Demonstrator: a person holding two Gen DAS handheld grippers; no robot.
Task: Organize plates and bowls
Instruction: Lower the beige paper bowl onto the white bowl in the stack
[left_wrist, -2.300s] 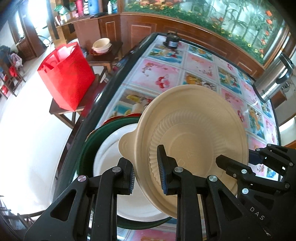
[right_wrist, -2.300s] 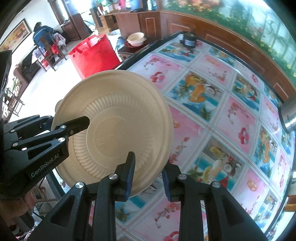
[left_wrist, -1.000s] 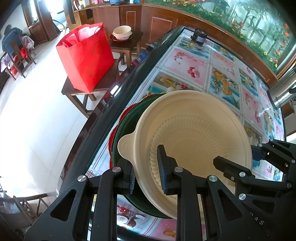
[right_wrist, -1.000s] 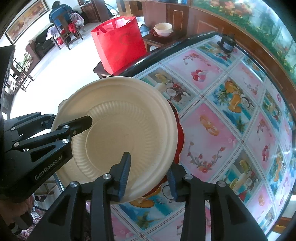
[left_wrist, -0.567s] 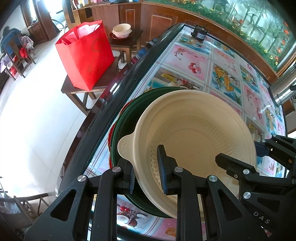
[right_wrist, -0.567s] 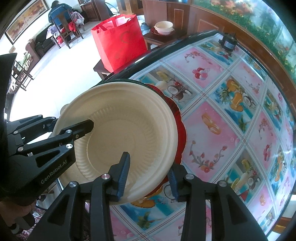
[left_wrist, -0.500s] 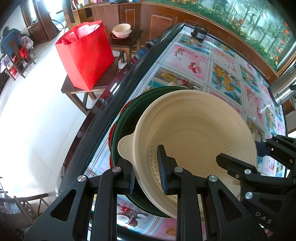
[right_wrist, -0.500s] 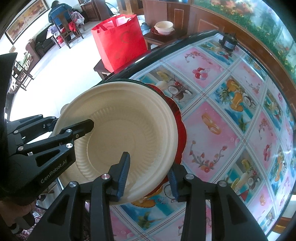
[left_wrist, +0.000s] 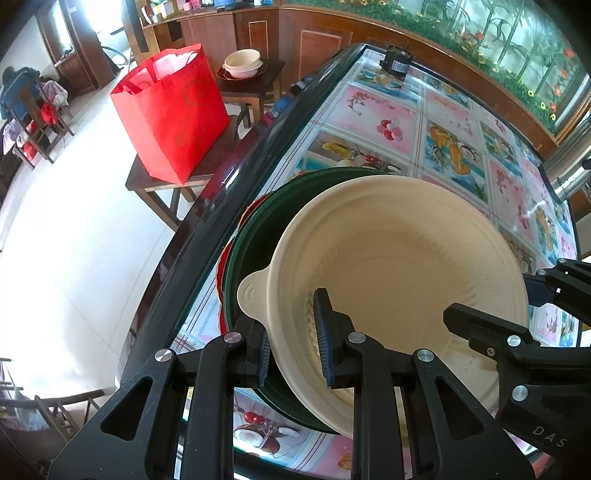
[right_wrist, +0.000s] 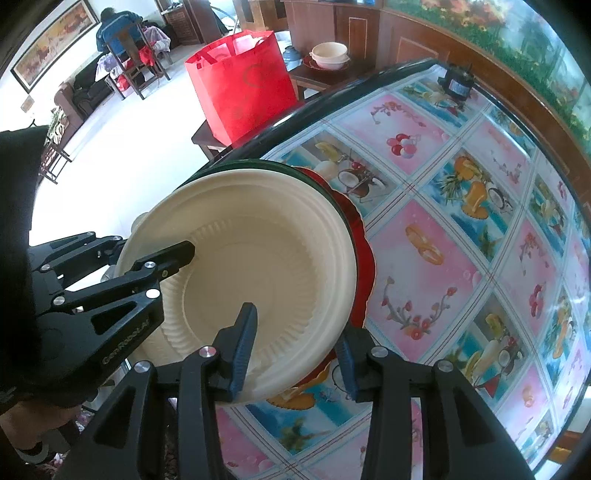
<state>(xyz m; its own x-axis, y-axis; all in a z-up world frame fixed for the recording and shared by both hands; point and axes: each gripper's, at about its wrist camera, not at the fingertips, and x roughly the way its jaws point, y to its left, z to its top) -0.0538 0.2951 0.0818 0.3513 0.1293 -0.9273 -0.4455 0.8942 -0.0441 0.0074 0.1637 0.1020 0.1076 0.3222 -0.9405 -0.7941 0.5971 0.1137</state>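
Left wrist view, left tool (left_wrist: 291, 347) pinching cream bowl (left_wrist: 399, 266) rim at lower centre, bowl over green dish (left_wrist: 255, 254) on tabletop (left_wrist: 373, 107), right tool (right_wrist: 295, 350) part-open astride the opposite rim.

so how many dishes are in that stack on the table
3 that show: a cream bowl on top, a green dish under it, and a red plate at the bottom. More may be hidden beneath.
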